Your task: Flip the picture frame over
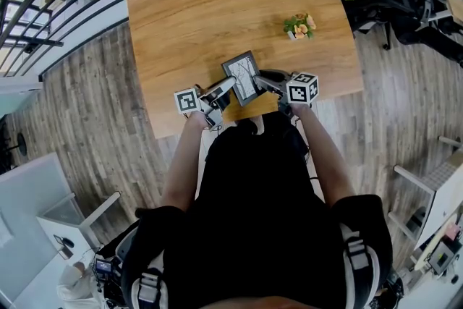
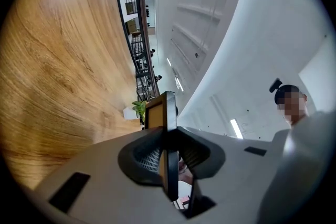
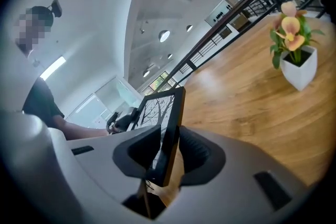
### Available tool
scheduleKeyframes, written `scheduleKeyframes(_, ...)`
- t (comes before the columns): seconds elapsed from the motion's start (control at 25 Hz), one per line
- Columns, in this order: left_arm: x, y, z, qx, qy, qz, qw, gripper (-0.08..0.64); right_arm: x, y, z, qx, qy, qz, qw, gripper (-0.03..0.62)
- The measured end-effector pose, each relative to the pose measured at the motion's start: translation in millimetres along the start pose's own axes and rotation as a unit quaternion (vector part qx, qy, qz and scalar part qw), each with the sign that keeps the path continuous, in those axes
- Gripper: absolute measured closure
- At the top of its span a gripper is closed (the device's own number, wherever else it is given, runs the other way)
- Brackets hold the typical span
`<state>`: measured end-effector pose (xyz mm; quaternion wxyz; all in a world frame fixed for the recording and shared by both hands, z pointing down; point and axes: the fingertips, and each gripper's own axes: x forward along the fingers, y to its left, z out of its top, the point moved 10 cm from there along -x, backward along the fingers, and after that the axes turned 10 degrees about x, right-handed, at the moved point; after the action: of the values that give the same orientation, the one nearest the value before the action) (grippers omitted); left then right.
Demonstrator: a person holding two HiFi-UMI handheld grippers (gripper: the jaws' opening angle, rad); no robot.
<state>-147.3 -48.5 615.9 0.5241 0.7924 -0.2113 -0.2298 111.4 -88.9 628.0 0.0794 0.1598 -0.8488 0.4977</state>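
We held the picture frame (image 1: pixel 242 76), branch drawing showing, at the near edge of the worktop (image 1: pixel 217 3), with left gripper (image 1: pixel 228 86) and right gripper (image 1: pixel 260 80) each clamped on one side.

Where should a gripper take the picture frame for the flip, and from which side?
Take the picture frame by its thin black border, jaws across the thickness, coming in from the side edges. It is a flat, slim panel held up off the table, so only its edges offer a pinch. The left gripper and right gripper each clamp an opposite edge.
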Motion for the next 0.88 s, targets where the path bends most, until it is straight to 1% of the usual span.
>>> scheduleKeyframes(0.24,-3.4,3.6,4.6,0.004,-0.015,0.033,0.9993,0.466,3.0,-0.7,-0.6,0.005,0.0,-0.014,1.0,0.493)
scheduleKeyframes(0.44,-12.6,6.9,6.5,0.007,-0.02,0.085,0.9961,0.471,12.1,2.0,-3.9,0.011,-0.003,-0.037,0.999,0.497)
scheduleKeyframes(0.48,-14.1,7.9,6.9,0.013,-0.018,0.097,0.995,0.471,12.9,2.9,-3.6,0.01,-0.005,-0.042,0.999,0.498)
scheduleKeyframes(0.6,-17.5,11.6,10.3,0.062,0.0,0.141,0.9881,0.474,12.8,2.4,-4.3,0.004,-0.009,-0.058,0.998,0.5)
scheduleKeyframes(0.64,-16.9,12.2,10.7,0.072,0.001,0.145,0.9868,0.474,13.0,2.0,-5.0,0.002,-0.01,-0.063,0.998,0.5)
scheduleKeyframes(0.72,-13.7,11.6,12.0,0.083,-0.004,0.139,0.9868,0.474,14.8,2.0,-7.1,0.001,-0.012,-0.072,0.997,0.5)
scheduleKeyframes(0.8,-14.6,12.8,12.8,0.087,-0.004,0.152,0.9845,0.474,17.2,2.3,-9.5,0.002,-0.012,-0.081,0.997,0.5)
scheduleKeyframes(0.88,-12.1,13.9,12.2,0.088,-0.005,0.156,0.9838,0.474,18.0,2.2,-10.7,0.0,-0.013,-0.09,0.996,0.5)
